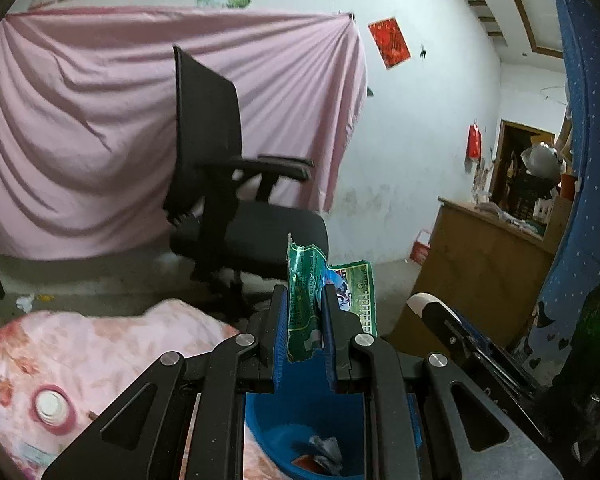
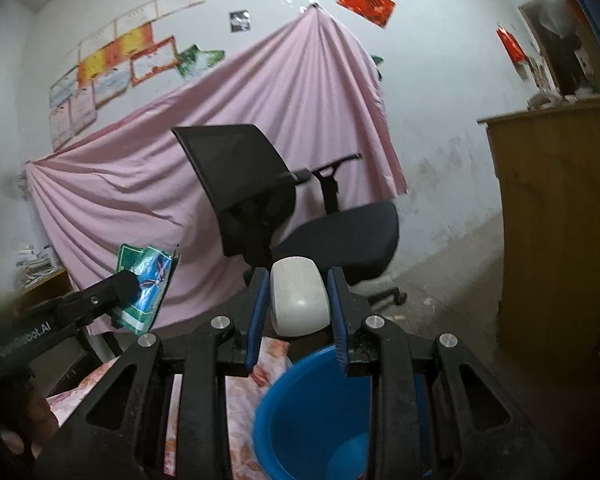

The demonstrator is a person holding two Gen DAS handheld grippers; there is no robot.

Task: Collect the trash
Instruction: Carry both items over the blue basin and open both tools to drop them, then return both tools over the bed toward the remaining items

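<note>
The basin [image 1: 284, 432] sits on the bed [image 1: 100, 344], below both grippers; the chair [image 1: 236, 184] stands behind, the cabinet [image 1: 476, 256] right.

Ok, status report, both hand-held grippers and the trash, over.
Left hand-held gripper shut on green wrapper. Right hand-held gripper shut on white cup. Both above blue basin. Nothing in the way.

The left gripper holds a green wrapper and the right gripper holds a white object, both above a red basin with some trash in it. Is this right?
Not quite: the basin is blue, not red, as both wrist views show. The rest holds: the left gripper is shut on the green wrapper, the right gripper on the white object, and some trash lies in the basin.
</note>
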